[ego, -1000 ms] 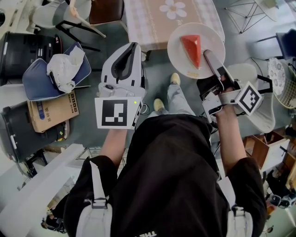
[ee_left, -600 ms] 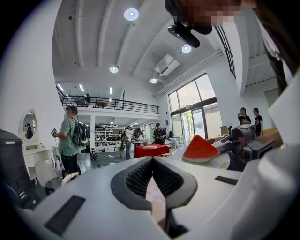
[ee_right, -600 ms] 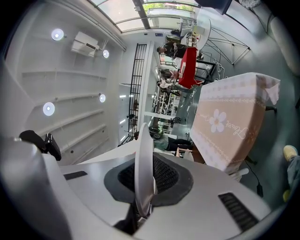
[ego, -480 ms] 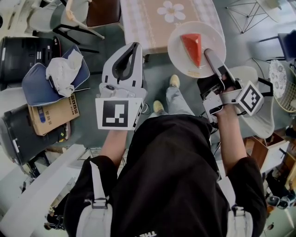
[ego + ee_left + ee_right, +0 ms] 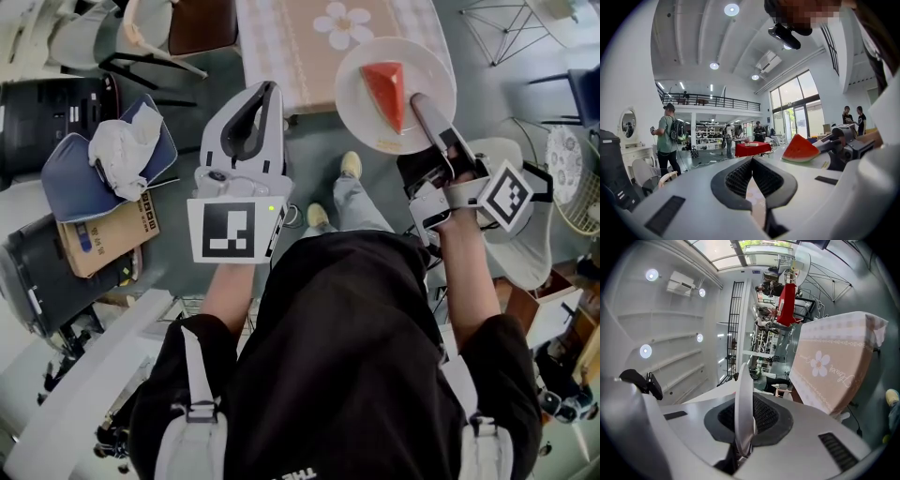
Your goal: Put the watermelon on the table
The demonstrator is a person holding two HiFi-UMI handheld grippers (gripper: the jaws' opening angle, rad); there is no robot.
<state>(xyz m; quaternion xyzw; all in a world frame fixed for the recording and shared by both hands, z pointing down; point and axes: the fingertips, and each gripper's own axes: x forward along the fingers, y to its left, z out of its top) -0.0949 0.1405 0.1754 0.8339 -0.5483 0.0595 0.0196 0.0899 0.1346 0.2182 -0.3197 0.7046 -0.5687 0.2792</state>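
A red watermelon wedge [image 5: 386,92] lies on a white plate [image 5: 361,117] that is held in the air over the near right corner of the table [image 5: 300,52], which has a checked cloth with a flower on it. My right gripper [image 5: 422,105] is shut on the plate's near rim. In the right gripper view the plate [image 5: 744,399] stands edge-on, clamped in the right gripper [image 5: 743,430], with the table [image 5: 834,366] to the right. My left gripper [image 5: 255,94] is shut and empty, left of the plate. The left gripper view shows the left gripper [image 5: 751,164] and the wedge [image 5: 800,149] beyond.
A chair [image 5: 202,19] stands left of the table. On the floor at left are a blue cushion [image 5: 66,178] with a white cloth on it, a cardboard box [image 5: 108,230] and a black case [image 5: 52,103]. A white round seat [image 5: 530,239] is at right. Several people stand far off.
The plate with the wedge, in my right gripper, has edged slightly farther over the table's corner. My left gripper has hardly moved.
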